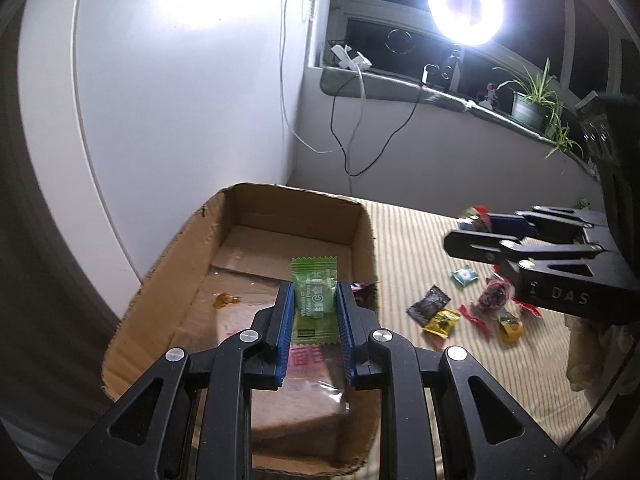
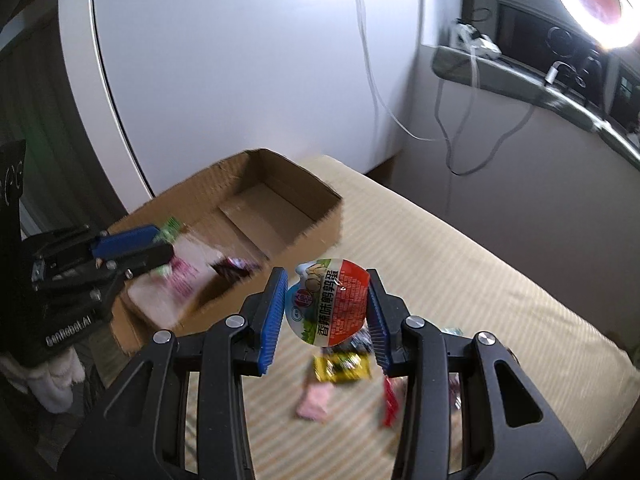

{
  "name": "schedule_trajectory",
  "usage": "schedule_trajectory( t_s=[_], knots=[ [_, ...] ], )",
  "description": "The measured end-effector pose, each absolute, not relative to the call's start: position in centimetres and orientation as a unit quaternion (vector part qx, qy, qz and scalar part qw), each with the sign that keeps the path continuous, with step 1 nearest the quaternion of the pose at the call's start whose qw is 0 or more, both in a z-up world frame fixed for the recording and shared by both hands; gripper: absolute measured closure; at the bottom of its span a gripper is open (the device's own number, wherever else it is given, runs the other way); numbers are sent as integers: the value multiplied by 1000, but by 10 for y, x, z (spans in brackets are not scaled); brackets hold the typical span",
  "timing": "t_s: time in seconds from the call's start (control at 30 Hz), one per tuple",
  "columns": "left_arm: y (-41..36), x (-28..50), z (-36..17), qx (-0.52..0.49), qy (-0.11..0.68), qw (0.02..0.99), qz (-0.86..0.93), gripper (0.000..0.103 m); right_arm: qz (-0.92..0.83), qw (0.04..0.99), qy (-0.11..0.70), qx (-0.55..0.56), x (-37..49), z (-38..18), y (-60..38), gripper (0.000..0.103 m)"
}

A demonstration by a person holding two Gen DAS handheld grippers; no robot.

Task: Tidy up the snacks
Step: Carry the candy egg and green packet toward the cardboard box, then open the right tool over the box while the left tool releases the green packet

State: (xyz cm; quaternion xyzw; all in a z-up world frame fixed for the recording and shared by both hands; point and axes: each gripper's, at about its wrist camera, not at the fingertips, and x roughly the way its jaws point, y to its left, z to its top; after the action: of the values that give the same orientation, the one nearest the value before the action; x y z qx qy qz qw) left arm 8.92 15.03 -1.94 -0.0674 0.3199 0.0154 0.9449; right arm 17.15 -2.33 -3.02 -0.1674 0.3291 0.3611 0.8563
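**Both claws loaded, box barely filled**

A striped beige surface [image 1: 460,360] sits in a room corner under a bright ring lamp [image 1: 464,8], with a white wall panel behind and a windowsill with a potted plant [image 1: 534,100] to the right. An open cardboard box [image 1: 168,264] stands at the left end of the surface.

Judging by what lies where, the sorting is at an early stage. Inside the box I can see a flat pink-printed packet [image 1: 308,356], a dark wrapper [image 1: 366,292] against the right wall and a small amber piece [image 1: 226,300] on the floor. A loose group of snacks [image 1: 468,312] still lies on the surface right of the box: dark, yellow, red and teal wrappers, at least 6, all left to move.

The left gripper [image 1: 314,304] is above the box interior, its blue pads nearly together and pinching a green plum-candy sachet [image 1: 314,296] by its sides.

The right gripper [image 2: 328,304] is above the surface just right of the box, jaws partly closed on a round sealed quail-egg cup [image 2: 332,300], its red-and-white lid facing the camera. Neither item is released yet.
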Motion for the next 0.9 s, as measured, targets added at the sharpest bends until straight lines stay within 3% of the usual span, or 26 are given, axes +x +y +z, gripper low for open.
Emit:
schedule_trajectory(
  t_s=[0.9],
  knots=[
    [171,98,-30,-79,328,941,31,83,401,823,356,-187,201,-56,57,63]
  ],
)
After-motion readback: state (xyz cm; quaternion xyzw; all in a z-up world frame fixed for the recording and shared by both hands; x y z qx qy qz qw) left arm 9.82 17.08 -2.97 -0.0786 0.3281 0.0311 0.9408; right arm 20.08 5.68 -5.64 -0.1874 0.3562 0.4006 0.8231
